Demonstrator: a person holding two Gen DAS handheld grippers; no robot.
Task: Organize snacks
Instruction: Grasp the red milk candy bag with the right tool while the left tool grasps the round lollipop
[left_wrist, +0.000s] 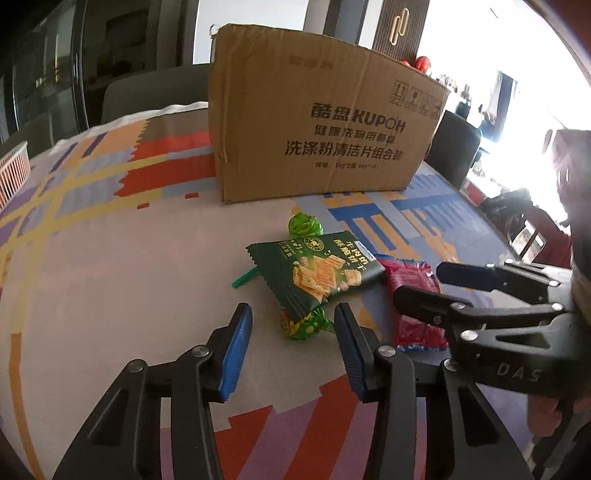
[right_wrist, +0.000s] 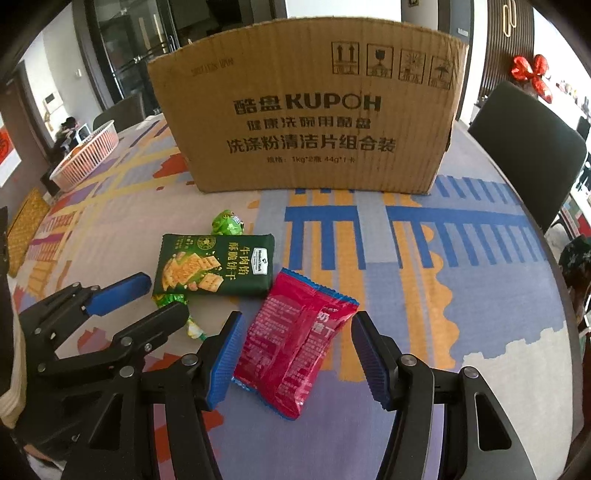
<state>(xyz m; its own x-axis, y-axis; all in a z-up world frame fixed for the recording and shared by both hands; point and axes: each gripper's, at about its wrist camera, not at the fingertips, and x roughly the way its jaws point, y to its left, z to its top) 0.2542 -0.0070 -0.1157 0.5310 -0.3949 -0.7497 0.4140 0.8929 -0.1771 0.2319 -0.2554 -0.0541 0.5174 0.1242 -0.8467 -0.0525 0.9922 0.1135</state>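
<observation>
Snacks lie clustered on the patterned tablecloth (right_wrist: 480, 295) in front of the cardboard box (right_wrist: 314, 110). My left gripper (left_wrist: 293, 325) is spread open, its blue pads either side of a green-wrapped candy (left_wrist: 306, 325) that pokes out from under the dark green cracker packet (left_wrist: 317, 273). Another green candy (left_wrist: 304, 224) sits just beyond that packet, toward the box. My right gripper (right_wrist: 297, 343) is open too, straddling the near end of the red snack packet (right_wrist: 295, 343), which rests flat beside the cracker packet. A white basket (right_wrist: 86, 155) sits well apart at the left.
</observation>
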